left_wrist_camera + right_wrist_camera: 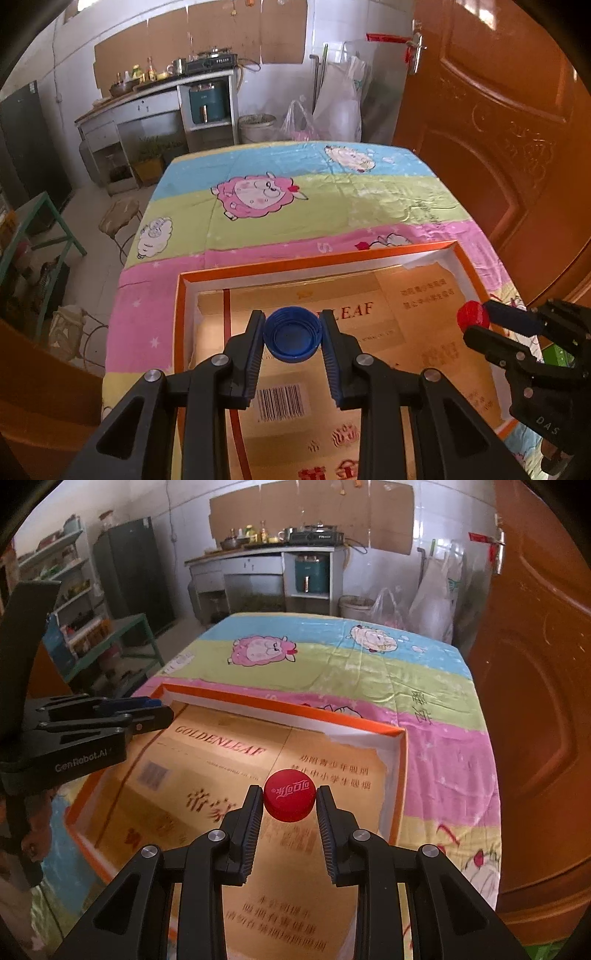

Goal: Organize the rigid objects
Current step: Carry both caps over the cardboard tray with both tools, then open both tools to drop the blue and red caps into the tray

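Kitchen bench's orange-rimmed cardboard tray (pixel 369 258) sits empty; left tongs (pixel 292 334) pinch a blue plastic bottle cap (pixel 292 338), right tongs (pixel 290 800) a red plastic bottle cap (pixel 290 800), neither dropped in yet.

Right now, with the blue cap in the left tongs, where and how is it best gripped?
As held: the left tongs pinch the blue cap across its ribbed side wall, coming in from the side, one pad on each opposite side. The round shape offers parallel contact there, the ribs probably add friction, and its open side faces the camera, leaving the thin rim unsuitable.
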The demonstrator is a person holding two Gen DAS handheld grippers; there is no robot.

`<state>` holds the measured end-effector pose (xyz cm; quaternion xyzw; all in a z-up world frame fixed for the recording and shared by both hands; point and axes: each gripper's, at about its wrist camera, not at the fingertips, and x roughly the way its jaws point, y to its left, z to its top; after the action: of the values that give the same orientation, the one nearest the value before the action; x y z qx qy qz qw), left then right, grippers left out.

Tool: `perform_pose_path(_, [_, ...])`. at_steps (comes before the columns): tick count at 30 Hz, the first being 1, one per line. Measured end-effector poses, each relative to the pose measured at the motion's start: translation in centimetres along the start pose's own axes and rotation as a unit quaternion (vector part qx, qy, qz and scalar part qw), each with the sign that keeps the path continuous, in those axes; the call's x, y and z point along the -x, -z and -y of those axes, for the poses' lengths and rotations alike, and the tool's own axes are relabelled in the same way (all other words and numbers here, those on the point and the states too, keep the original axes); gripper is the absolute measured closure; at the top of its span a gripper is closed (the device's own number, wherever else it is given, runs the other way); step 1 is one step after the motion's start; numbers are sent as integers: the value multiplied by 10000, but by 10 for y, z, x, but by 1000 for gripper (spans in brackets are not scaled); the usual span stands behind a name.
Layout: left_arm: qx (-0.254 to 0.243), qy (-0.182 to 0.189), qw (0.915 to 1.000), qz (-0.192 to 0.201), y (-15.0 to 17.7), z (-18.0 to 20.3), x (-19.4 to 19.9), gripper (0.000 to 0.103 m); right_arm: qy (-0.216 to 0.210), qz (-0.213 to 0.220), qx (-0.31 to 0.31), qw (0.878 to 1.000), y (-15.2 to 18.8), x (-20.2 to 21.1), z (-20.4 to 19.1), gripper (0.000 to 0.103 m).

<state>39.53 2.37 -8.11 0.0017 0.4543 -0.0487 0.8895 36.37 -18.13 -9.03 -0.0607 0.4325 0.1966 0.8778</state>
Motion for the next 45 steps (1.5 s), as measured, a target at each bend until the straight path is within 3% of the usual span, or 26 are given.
perform_pose_path(14, [91, 137, 9992, -355, -4, -11, -39, 73, -165, -454, 34, 9988, -8, -46, 4, 73])
perform_pose_path(31, [57, 170, 9983, -552, 2, -10, -59, 73, -132, -631, -16, 9979, -6, -59, 7, 72])
perform_pose_path(39, [-230, 61, 9985, -492, 5, -3, -62, 72, -168, -690, -96, 9974, -4, -63, 7, 72])
perform_pose_path(45, [-242, 363, 9978, -502, 6, -3, -61, 57, -150, -648, -149, 9977, -2, -61, 8, 71])
